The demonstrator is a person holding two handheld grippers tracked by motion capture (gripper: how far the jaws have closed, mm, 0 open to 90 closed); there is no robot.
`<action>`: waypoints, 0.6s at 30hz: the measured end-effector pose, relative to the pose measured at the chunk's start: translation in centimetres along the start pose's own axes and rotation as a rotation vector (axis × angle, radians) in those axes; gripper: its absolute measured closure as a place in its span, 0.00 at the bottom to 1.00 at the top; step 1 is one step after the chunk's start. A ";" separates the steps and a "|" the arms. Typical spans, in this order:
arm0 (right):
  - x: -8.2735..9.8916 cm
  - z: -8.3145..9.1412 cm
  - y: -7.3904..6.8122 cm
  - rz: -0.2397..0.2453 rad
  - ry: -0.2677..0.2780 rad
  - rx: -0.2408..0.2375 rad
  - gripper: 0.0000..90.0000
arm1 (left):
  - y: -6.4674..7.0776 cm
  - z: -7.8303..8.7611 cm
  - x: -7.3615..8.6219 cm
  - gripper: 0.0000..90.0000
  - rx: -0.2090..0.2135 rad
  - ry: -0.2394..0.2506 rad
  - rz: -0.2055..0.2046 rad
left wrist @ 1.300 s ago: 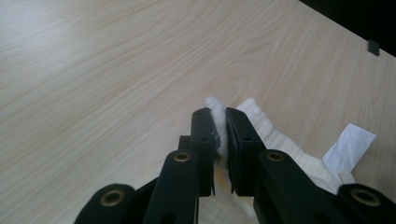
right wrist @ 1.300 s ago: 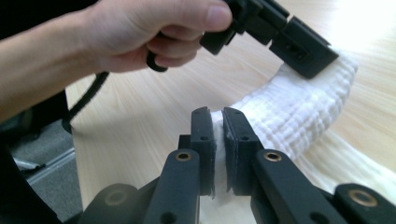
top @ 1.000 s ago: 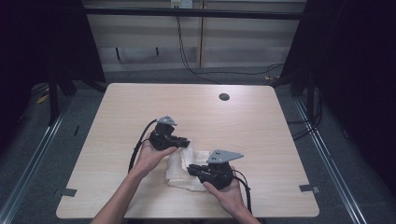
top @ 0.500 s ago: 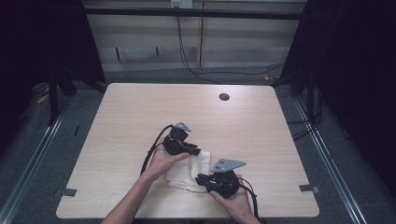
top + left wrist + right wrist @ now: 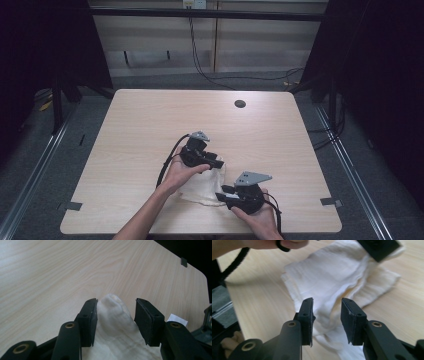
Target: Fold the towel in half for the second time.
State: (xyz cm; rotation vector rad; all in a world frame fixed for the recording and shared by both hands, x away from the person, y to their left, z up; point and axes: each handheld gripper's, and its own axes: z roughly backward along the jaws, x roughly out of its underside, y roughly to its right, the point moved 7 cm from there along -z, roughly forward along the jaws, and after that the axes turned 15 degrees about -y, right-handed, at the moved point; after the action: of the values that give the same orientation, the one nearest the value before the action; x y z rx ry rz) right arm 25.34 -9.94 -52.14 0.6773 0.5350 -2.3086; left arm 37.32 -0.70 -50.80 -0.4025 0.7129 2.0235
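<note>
One white cloth (image 5: 202, 182) on the light wood surface (image 5: 135, 125), lying crumpled and partly folded near the front edge, between the two hands. Two claws in play. Left claw (image 5: 216, 162) is at the cloth's far edge, on the side away from the person; in the left gripper view a raised fold of the cloth (image 5: 117, 322) sits between its two black jaws, the left pad touching or just beside the fabric, the right pad apart from it with a visible gap, so released, not gripping. Its jaws have just been opening. Right claw (image 5: 223, 192) is at the cloth's near right corner; in the right gripper view the cloth (image 5: 337, 280) runs under and between its two jaws, pads standing clear of the fabric on both sides, also released. Those jaws have just been opening too. Both claws point roughly toward each other across the cloth, close but not touching. The same view shows the other gripper's black jaw tip over the far end of the cloth and a black cable (image 5: 235, 261) trailing past the person's fingers. One grey three-cornered plate on each gripper, two total. One dark round grommet hole (image 5: 240, 104) in the surface near its far edge, well apart from the cloth. Two small metal brackets at the surface's front corners: left (image 5: 73, 205), right (image 5: 330, 202).
</note>
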 end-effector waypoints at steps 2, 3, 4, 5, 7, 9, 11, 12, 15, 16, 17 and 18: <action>0.0 0.6 0.7 -0.015 0.007 0.048 0.69 | 0.0 0.5 0.0 0.56 -0.015 0.024 -0.010; -0.2 0.9 1.1 -0.030 0.020 0.049 0.69 | -0.1 0.7 0.0 0.56 -0.024 0.038 -0.010; -0.3 1.2 1.5 -0.040 0.033 0.051 0.68 | -0.2 1.0 0.1 0.55 -0.030 0.051 -0.007; -0.4 1.4 2.0 -0.052 0.047 0.069 0.68 | -0.3 1.2 0.3 0.54 -0.038 0.053 -0.005; -0.4 1.7 2.6 -0.073 0.054 0.067 0.68 | -0.6 1.7 0.6 0.54 -0.049 0.055 -0.005; -0.6 1.9 3.2 -0.084 0.065 0.081 0.68 | -0.9 2.2 1.0 0.54 -0.065 0.062 -0.001; -0.7 2.3 3.7 -0.089 0.073 0.084 0.67 | -1.2 2.8 1.4 0.54 -0.082 0.065 -0.002; -0.9 2.4 3.9 -0.091 0.078 0.090 0.67 | -1.3 3.0 1.5 0.54 -0.083 0.073 0.002; -1.2 3.1 4.5 -0.098 0.101 0.096 0.67 | -1.8 4.0 2.0 0.52 -0.093 0.090 0.013; -1.3 3.4 4.7 -0.100 0.109 0.101 0.67 | -1.9 4.4 2.2 0.51 -0.100 0.094 0.014; -1.4 3.6 4.9 -0.102 0.118 0.103 0.67 | -2.1 4.7 2.4 0.51 -0.107 0.100 0.016; -1.4 3.9 5.1 -0.105 0.122 0.104 0.67 | -2.2 5.1 2.6 0.50 -0.111 0.108 0.022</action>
State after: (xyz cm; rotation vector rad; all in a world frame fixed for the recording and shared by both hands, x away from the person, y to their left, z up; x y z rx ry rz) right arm 28.52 -14.92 -49.28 0.8626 0.5199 -2.4177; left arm 37.83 5.14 -48.91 -0.5748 0.6747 2.0801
